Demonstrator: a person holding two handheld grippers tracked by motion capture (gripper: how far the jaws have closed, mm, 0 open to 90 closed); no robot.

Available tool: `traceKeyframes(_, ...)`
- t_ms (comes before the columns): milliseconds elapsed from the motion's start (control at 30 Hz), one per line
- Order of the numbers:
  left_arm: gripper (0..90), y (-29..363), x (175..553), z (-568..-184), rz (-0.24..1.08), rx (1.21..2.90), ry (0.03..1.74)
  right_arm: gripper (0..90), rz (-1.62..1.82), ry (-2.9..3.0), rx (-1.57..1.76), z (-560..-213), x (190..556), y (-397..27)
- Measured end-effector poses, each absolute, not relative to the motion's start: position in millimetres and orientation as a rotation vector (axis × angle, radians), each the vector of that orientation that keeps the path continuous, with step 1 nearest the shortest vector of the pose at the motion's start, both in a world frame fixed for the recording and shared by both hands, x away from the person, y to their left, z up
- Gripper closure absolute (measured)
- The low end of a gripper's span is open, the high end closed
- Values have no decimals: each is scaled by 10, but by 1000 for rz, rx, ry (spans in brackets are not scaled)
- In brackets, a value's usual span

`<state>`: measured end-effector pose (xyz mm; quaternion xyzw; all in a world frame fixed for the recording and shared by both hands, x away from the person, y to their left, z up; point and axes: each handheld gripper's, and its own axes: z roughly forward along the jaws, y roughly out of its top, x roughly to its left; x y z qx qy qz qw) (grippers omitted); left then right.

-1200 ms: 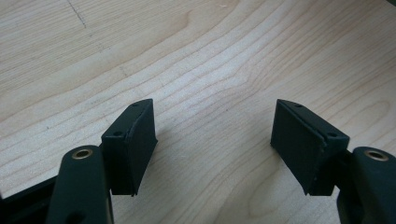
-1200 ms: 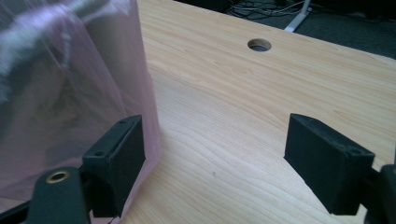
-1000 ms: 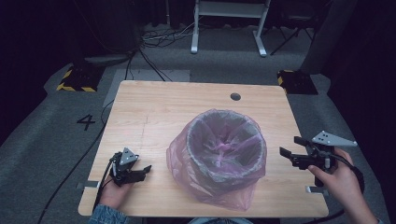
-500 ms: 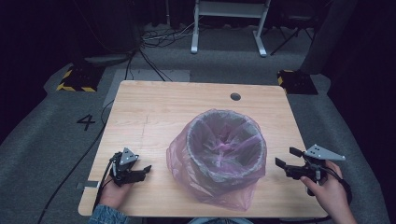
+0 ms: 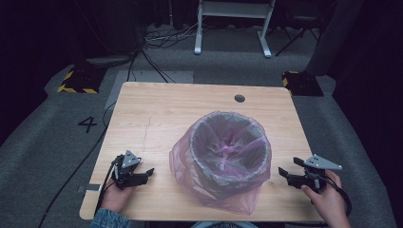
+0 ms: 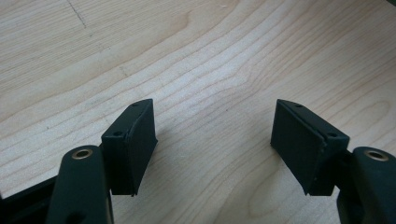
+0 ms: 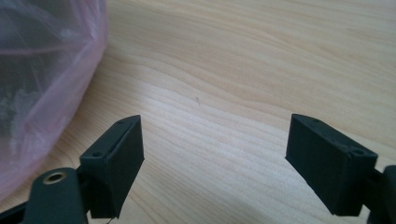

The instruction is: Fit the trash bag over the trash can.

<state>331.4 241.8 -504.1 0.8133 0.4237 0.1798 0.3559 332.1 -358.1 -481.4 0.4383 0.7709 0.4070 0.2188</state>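
Pink bag (image 5: 216,190) lines the bin (image 5: 230,145) mid-surface (image 5: 157,109). Left gripper (image 5: 148,172) and right gripper (image 5: 281,172) flank the bin, jaws wide, empty. Best to pinch only loose bag film at the bin's rim, gently.

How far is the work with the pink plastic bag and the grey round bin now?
Done: the translucent pink plastic bag already lines the grey round bin, its edge folded over the rim. In hand: nothing; the left gripper and right gripper are both open, on either side, apart from the bag. Left: perhaps tidying the loose plastic at the base on the wooden table.
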Motion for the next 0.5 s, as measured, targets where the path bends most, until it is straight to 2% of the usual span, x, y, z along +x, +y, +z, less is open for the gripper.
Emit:
traceKeyframes(433,307,2416,3314,-5041,466,2100,1096,195,1044,2100,1341,-5010,3521,-3577)
traceKeyframes(500,307,2416,3314,-5041,466,2100,1096,170,1016,2161,1356,-5033,3580,-3562)
